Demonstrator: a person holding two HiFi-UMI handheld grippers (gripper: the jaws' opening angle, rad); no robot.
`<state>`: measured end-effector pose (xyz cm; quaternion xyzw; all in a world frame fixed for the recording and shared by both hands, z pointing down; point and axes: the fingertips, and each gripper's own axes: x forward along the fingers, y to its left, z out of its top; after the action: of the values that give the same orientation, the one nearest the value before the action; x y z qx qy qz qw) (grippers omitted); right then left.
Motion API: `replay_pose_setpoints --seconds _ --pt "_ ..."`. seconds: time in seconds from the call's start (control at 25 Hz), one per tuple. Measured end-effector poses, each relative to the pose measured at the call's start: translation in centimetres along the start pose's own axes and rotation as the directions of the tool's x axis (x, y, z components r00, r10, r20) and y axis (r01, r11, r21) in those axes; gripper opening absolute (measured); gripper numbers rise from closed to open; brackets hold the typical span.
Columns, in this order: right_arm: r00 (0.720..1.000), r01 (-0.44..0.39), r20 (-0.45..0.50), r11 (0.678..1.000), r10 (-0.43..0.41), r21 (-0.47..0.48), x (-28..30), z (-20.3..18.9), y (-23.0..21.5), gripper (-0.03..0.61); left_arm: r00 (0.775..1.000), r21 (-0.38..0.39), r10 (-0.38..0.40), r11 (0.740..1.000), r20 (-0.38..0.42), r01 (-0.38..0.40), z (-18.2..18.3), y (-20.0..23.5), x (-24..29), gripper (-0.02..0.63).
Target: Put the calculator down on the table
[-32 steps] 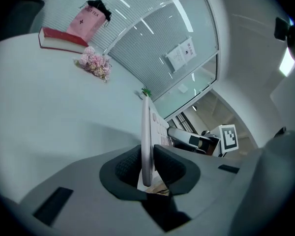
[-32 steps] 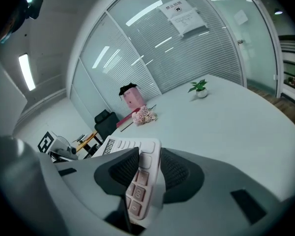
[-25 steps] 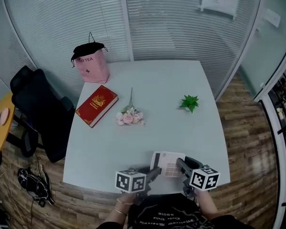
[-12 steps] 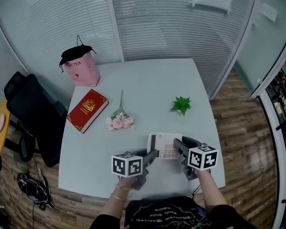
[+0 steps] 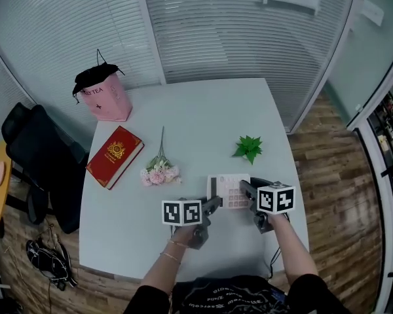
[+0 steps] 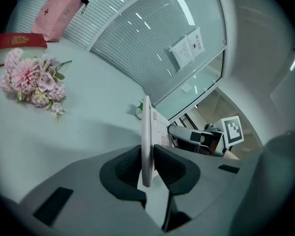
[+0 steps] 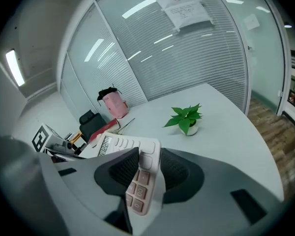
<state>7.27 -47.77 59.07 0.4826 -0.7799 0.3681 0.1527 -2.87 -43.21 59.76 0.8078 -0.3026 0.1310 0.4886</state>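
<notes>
A white calculator point(image 5: 230, 190) with pinkish keys hangs just above the grey table point(image 5: 196, 123), held at both ends. My left gripper point(image 5: 213, 205) is shut on its left edge; in the left gripper view the calculator point(image 6: 146, 141) shows edge-on between the dark pads point(image 6: 125, 167). My right gripper point(image 5: 244, 188) is shut on its right side; in the right gripper view the calculator point(image 7: 137, 173) lies keys-up between the jaws, display toward the far left.
A small green potted plant point(image 5: 248, 148) stands just beyond the calculator. A pink flower bunch point(image 5: 158, 170), a red book point(image 5: 114, 156) and a pink tea bag point(image 5: 105, 95) lie to the left. A black chair point(image 5: 36, 165) stands off the table's left edge.
Both grippers have carried the calculator forward from the table's near edge toward the plant. Both grips are unchanged.
</notes>
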Motion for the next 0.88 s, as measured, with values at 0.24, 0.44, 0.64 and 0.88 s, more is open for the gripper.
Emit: replay_pose_setpoints --seconds 0.24,0.44,0.64,0.88 --pt "0.997 0.014 -0.076 0.998 -0.01 0.056 3.3 -0.6 -3.2 0.144 0.997 -0.046 0.025 0.999 -0.075 -0.029 0.6 2.6 3.3 0.086" --pt "0.991 0.062 -0.126 0.991 -0.047 0.119 4.7 -2.2 -5.8 0.146 0.986 -0.022 0.061 0.998 -0.153 -0.065 0.2 3.7 5.8 0.086" --pt "0.982 0.099 -0.172 0.988 -0.079 0.115 5.4 -3.3 -7.7 0.146 0.978 -0.054 0.063 0.996 -0.199 -0.076 -0.5 4.6 7.7 0.086" --pt "0.974 0.122 -0.2 0.989 -0.103 0.087 5.9 -3.9 -8.6 0.15 0.976 -0.116 0.056 0.99 -0.212 -0.082 -0.5 5.0 8.6 0.087"
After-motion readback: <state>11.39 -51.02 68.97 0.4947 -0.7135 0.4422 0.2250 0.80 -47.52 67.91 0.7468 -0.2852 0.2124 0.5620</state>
